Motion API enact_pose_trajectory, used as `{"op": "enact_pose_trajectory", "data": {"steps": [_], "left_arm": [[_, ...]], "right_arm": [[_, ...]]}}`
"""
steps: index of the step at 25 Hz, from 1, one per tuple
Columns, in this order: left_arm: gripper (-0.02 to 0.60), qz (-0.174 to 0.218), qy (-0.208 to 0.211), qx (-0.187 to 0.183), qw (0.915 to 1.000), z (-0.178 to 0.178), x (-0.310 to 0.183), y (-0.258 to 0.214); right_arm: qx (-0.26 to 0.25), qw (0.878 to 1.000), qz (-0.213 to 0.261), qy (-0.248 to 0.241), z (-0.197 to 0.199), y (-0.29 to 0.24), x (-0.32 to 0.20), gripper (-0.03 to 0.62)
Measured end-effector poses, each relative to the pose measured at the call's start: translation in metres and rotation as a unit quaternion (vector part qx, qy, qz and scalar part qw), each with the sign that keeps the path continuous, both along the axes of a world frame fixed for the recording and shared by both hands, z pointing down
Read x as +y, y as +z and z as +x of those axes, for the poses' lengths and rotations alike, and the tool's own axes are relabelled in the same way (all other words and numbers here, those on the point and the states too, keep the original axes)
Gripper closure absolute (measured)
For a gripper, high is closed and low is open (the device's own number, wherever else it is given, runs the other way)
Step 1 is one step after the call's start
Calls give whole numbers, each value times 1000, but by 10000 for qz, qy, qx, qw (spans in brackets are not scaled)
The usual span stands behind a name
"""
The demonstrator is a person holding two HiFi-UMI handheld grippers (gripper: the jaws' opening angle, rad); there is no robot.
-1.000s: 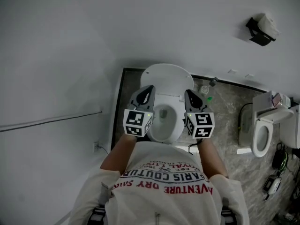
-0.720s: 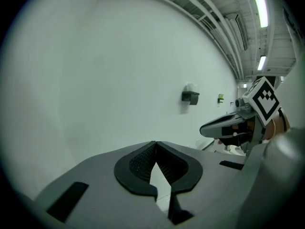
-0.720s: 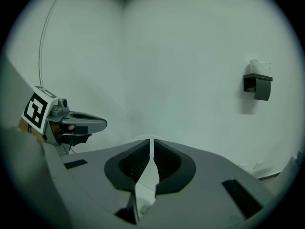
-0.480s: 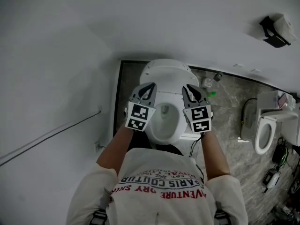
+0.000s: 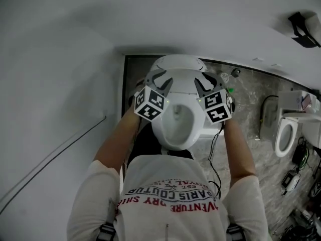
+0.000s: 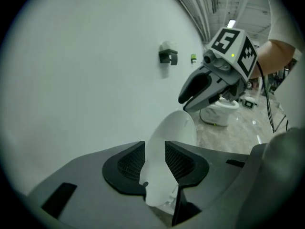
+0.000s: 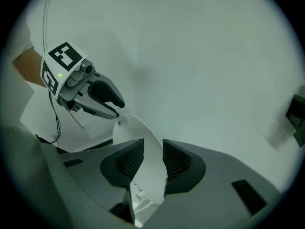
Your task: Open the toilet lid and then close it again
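The upright white plastic toilet lid (image 5: 178,64) is standing between the left gripper (image 5: 160,77) and the right gripper (image 5: 201,82), one side rim running into each gripper's gap. Both pairs of jaws have just been opening and are standing apart around the rim; whether the pads are touching it is unclear. Below the grippers, the white ceramic toilet bowl (image 5: 175,129) is lying uncovered, showing only a small dark patch inside. A plain white wall (image 5: 60,59) is closing in behind the lid and outside the left gripper, while grey marbled floor (image 5: 246,109) is spreading beyond the right gripper. The person's white printed shirt (image 5: 170,195) is covering the bowl's front.
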State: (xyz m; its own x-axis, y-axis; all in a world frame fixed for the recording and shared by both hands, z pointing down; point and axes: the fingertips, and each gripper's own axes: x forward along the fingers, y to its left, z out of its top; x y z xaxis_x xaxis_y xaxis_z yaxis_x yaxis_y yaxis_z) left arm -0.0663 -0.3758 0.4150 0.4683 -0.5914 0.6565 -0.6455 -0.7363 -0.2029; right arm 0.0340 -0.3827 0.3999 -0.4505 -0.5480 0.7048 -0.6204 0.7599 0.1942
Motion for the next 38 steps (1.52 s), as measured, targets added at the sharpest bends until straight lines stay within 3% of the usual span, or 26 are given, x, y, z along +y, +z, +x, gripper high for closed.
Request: {"op": "enact_pose_trajectory", "data": {"steps": [7,14,17,21,33,38], "left_arm": [[454,7,723,-512,9961,10,-30,21],[456,35,1375,-820,9871,24,-39,35],[504,89,1588,-936,9828,30,-37,37],[514,280,1809,-964,9784,30,-24,36],[528,504,1905,-1050,9748,36,35,25],[529,578,1663,-1007,9792,37,66,24]], "right_arm": [[807,9940,-195,-715,-6,28,-23,513],[1393,9839,-250,-1092,-6,47,-29,513],[1526,9805,-202,-1222,-4,48,-30,516],[1554,9779,-210,-1384,-3,46,-19,532],[1523,9721,-193,-1772,3,36,41,548],[1573,9672,-49,-1993,3,36,74,554]]}}
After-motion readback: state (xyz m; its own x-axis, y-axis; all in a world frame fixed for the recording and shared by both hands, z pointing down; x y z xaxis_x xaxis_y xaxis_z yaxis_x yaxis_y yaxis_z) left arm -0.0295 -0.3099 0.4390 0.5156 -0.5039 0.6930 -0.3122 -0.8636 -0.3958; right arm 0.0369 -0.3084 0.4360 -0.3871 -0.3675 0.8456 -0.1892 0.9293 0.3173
